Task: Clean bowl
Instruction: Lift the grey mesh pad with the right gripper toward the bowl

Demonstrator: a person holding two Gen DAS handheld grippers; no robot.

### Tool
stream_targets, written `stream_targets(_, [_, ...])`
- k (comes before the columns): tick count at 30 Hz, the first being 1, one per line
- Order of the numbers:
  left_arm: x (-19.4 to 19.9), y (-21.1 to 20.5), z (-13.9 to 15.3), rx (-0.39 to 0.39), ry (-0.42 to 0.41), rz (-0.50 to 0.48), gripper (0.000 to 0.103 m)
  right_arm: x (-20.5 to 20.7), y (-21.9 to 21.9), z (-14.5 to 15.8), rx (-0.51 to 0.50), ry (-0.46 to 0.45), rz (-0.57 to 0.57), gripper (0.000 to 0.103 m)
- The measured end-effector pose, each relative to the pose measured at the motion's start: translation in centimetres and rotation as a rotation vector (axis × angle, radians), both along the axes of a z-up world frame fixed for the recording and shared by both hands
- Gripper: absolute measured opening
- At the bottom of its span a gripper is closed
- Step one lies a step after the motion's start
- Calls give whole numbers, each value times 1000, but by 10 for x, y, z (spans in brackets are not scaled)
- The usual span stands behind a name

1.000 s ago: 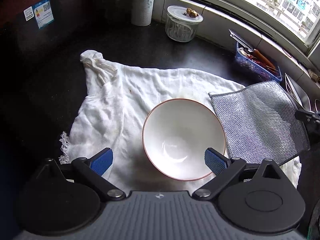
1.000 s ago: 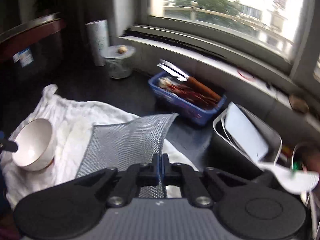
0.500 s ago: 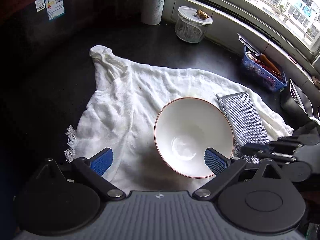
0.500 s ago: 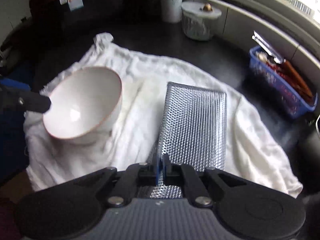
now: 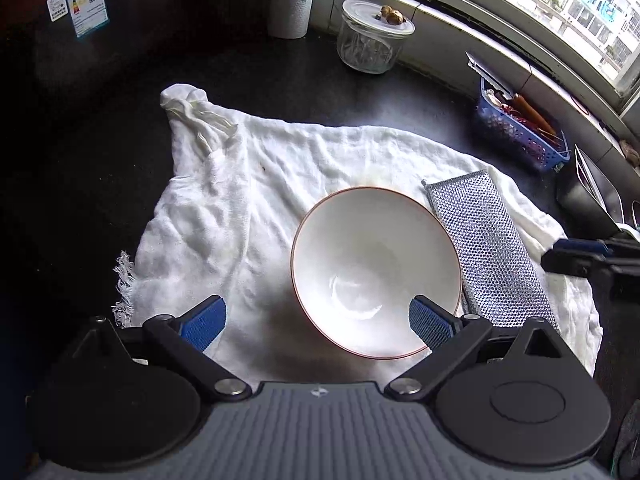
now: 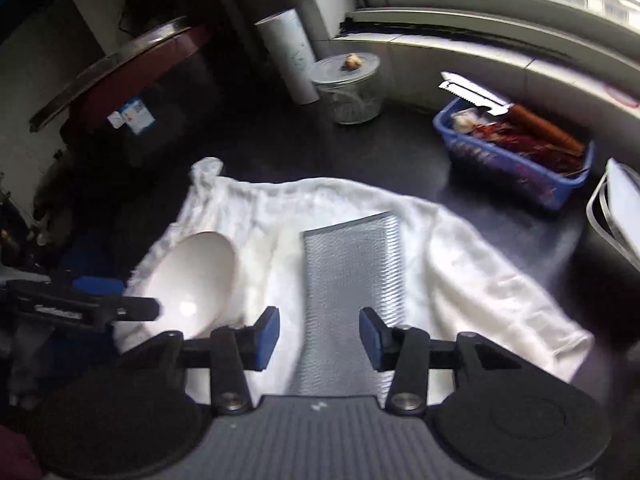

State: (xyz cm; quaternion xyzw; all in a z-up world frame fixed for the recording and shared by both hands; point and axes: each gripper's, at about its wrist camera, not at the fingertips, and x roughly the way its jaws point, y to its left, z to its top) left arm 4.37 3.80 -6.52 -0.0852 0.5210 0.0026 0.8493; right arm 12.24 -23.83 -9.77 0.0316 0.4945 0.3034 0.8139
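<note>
Bowl point(image 5: 376, 272) sits upright on white cloth point(image 5: 248, 200) on the dark desk point(image 5: 100, 128), silver mesh scrubber point(image 5: 488, 248) just beside it. Left claw point(image 5: 318, 318) released, fingers straddling bowl's near rim. Right claw point(image 6: 319, 338) released above scrubber's near end.

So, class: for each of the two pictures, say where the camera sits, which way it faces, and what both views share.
Left wrist: on the left claw, looking down and forward at the bowl; its open fingers show, with the right claw at the right edge.
Right wrist: on the right claw, facing the mesh cloth; its open fingers show, with the left claw at the left.
Shared: bowl, mesh cloth, white towel, glass jar, blue basket.
</note>
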Motion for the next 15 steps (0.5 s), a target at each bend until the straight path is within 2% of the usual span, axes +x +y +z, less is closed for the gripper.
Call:
stream_targets(5, [2, 3, -2, -4, 9, 13, 99, 19, -15, -5, -13, 4, -1, 44])
stream_targets(8, [5, 3, -4, -5, 14, 15, 99, 19, -16, -14, 32, 65, 9, 42])
stream_targets(12, [8, 3, -5, -8, 20, 17, 99, 31, -20, -29, 77, 135, 0, 33])
stream_targets(15, [11, 3, -6, -9, 24, 19, 99, 35, -26, -32, 147, 173, -15, 33])
